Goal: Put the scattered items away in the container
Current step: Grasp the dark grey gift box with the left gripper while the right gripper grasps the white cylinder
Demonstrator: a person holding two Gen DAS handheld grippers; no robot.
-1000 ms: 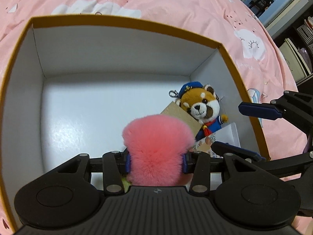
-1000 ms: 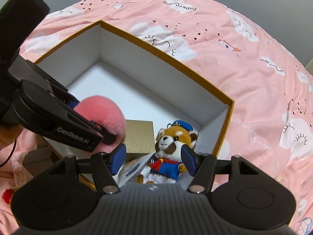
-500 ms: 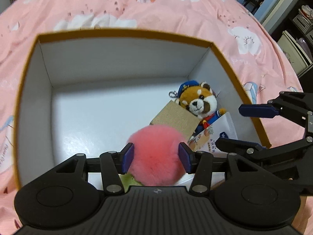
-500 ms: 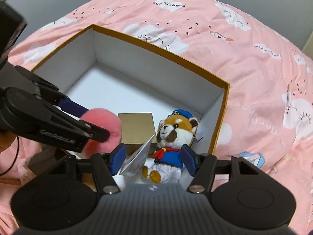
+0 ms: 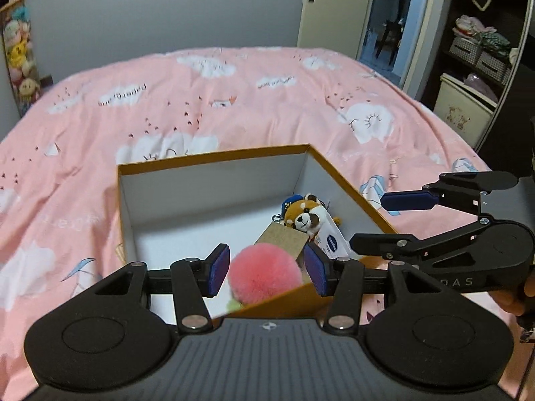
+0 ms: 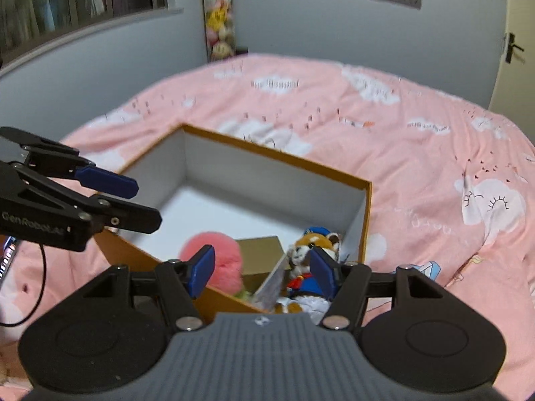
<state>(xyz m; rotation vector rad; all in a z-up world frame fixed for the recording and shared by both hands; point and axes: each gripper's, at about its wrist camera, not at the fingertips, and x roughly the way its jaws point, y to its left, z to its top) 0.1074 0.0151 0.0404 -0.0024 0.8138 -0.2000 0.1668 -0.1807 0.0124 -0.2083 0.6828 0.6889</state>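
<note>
An orange-rimmed box [image 5: 214,157] [image 6: 277,157] with a white inside sits on the bed. In its near corner lie a pink pompom [image 5: 265,279] [image 6: 214,250], a brown card box [image 5: 282,242] [image 6: 259,254], a red panda plush [image 5: 302,217] [image 6: 307,254] and a white pack [image 5: 331,242]. My left gripper [image 5: 267,269] [image 6: 143,204] hangs open above the box's near edge; the pompom shows between its fingers but lies loose below them. My right gripper [image 6: 262,270] [image 5: 384,220] is open and empty above the near right corner, over the plush.
A pink cloud-print quilt [image 5: 234,100] covers the bed around the box. A door and dark shelves [image 5: 474,56] stand at the right, and plush toys hang on the wall [image 6: 217,23]. A hand [image 5: 515,297] holds the right gripper. A black cable [image 6: 36,287] trails at the left.
The left gripper opened and let go of the pompom, which now rests in the box. Both grippers rose and drew back from the box, so the room has come into view.
</note>
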